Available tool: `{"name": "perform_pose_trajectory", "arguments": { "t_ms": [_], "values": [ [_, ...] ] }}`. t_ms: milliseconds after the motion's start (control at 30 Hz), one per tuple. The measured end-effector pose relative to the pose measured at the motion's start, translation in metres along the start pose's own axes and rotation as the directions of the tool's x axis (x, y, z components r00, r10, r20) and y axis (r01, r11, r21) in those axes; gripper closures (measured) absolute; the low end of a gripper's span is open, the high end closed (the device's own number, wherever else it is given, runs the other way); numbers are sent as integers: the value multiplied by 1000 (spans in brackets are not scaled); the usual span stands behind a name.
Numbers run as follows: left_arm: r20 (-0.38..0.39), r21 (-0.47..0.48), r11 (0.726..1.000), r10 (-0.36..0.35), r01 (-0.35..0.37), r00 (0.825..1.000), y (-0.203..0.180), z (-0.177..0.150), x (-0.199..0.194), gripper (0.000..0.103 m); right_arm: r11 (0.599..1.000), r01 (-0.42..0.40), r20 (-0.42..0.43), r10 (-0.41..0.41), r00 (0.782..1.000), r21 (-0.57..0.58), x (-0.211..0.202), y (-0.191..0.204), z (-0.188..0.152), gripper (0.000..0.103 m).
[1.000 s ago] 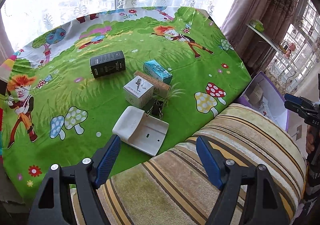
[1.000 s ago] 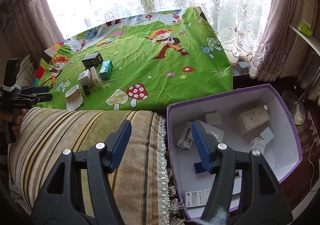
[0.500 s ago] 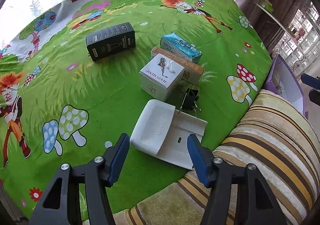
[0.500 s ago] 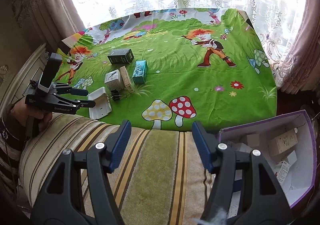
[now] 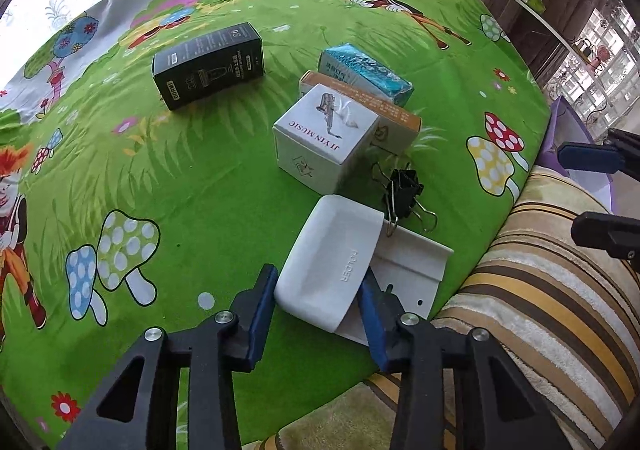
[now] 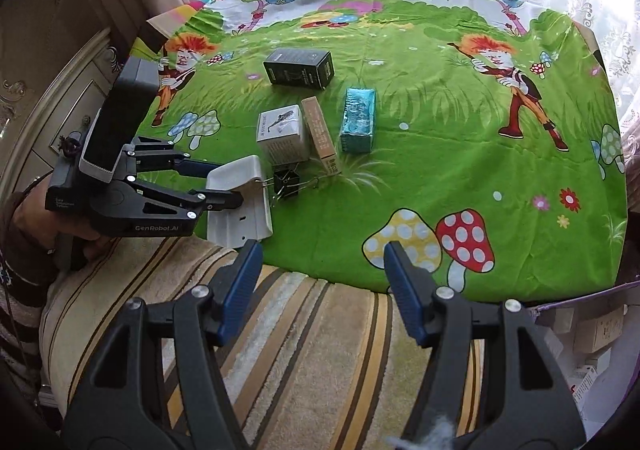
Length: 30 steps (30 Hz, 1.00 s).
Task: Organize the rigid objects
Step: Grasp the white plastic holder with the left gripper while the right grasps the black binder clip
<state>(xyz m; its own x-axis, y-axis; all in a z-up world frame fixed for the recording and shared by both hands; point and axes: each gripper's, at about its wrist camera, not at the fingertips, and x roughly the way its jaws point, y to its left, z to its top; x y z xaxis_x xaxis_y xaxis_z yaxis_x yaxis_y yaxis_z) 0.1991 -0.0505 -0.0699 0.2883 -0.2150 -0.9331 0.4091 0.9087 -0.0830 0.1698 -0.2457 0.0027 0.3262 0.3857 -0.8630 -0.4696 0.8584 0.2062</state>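
Observation:
A white plastic holder (image 5: 336,262) lies at the near edge of the green cartoon tablecloth (image 5: 192,178). My left gripper (image 5: 320,302) is open with its blue fingers on either side of the holder's near end; it also shows in the right wrist view (image 6: 224,186). Behind the holder lie black binder clips (image 5: 402,190), a white cube box (image 5: 326,136), a tan box (image 5: 396,118), a teal box (image 5: 366,72) and a black box (image 5: 208,64). My right gripper (image 6: 320,282) is open and empty above the striped cushion (image 6: 304,350).
A purple-edged cardboard box (image 6: 592,326) holding several small boxes sits low at the right beyond the cushion. Lace curtains and a window stand behind the table. A wooden cabinet (image 6: 52,90) is at the left.
My left gripper has moved forward and down to straddle the white holder, with its jaws narrower. My right gripper has swung left from the purple box toward the table.

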Motion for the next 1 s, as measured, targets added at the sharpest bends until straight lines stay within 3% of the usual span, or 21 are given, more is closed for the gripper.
{"name": "perform_pose_trajectory", "arguments": {
  "t_ms": [233,400,667,867,1000],
  "values": [
    [12,6,999,35,-35,999,-2,-10,-5,64,994,-55,-36,59,998,95,26,10,25,36],
    [27,-13,999,30,-29,999,0,-12,-6,64,979,-64,-65,78,995,193,51,15,40,36],
    [56,25,996,81,-82,995,-12,-13,-8,64,953,-63,-90,93,992,298,79,17,52,36],
    [71,42,992,116,-119,991,-18,-15,-8,65,940,-61,-105,102,989,337,93,16,50,54],
    [44,-15,996,94,-93,995,-8,-15,-6,65,917,-74,-93,120,988,392,93,6,44,55]
  ]
}}
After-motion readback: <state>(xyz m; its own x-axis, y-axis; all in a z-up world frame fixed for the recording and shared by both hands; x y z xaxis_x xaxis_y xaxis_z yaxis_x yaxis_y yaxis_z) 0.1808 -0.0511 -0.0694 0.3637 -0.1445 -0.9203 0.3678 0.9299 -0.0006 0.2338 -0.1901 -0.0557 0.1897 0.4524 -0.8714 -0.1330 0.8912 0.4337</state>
